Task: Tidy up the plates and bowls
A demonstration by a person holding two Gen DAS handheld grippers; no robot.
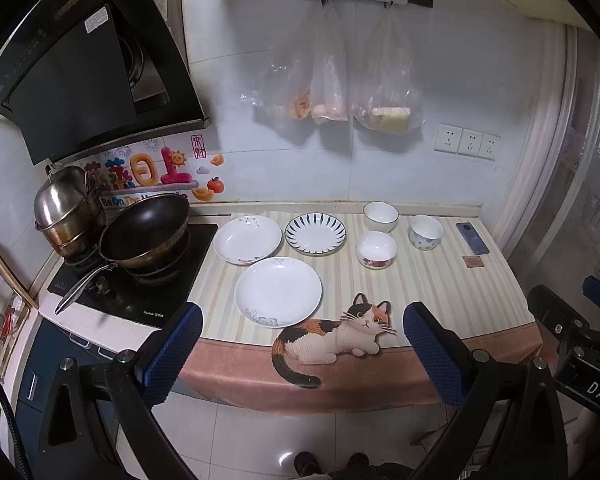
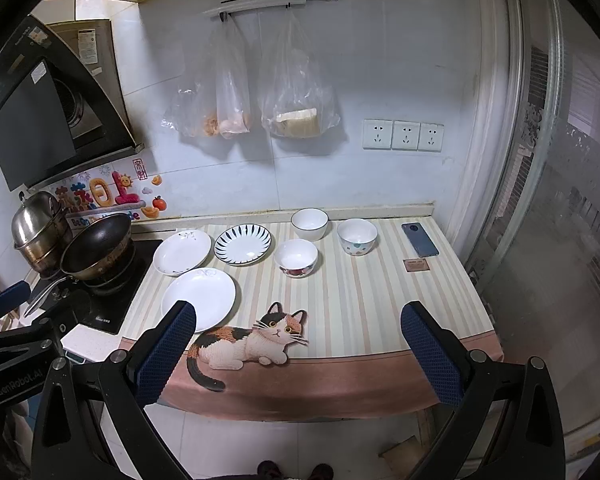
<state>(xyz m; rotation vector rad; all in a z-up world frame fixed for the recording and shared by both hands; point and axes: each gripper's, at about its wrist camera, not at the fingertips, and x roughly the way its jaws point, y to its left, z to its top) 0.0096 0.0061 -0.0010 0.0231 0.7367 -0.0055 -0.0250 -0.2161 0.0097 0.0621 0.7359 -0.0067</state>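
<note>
White plates and bowls lie unstacked on the striped tablecloth (image 1: 440,292) in the left wrist view: three plates beside the stove (image 1: 148,276), three bowls beyond, so sorting looks unstarted, and the left gripper (image 1: 302,354) hangs wide and empty. From the right wrist, the right gripper (image 2: 298,354) gapes empty before the counter, the rimmed bowl (image 2: 309,224) far from the stove.

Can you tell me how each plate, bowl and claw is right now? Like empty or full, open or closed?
Left claw: open, holding nothing.
Right claw: open, holding nothing.
Front white plate: empty, flat, unstacked.
Back white plate: empty, flat.
Blue-striped plate: empty, flat.
Blue-rimmed bowl: upright, empty.
Red-flowered bowl: upright, empty.
Spotted bowl: upright, empty.
Wok: tilted on the stove.
</note>
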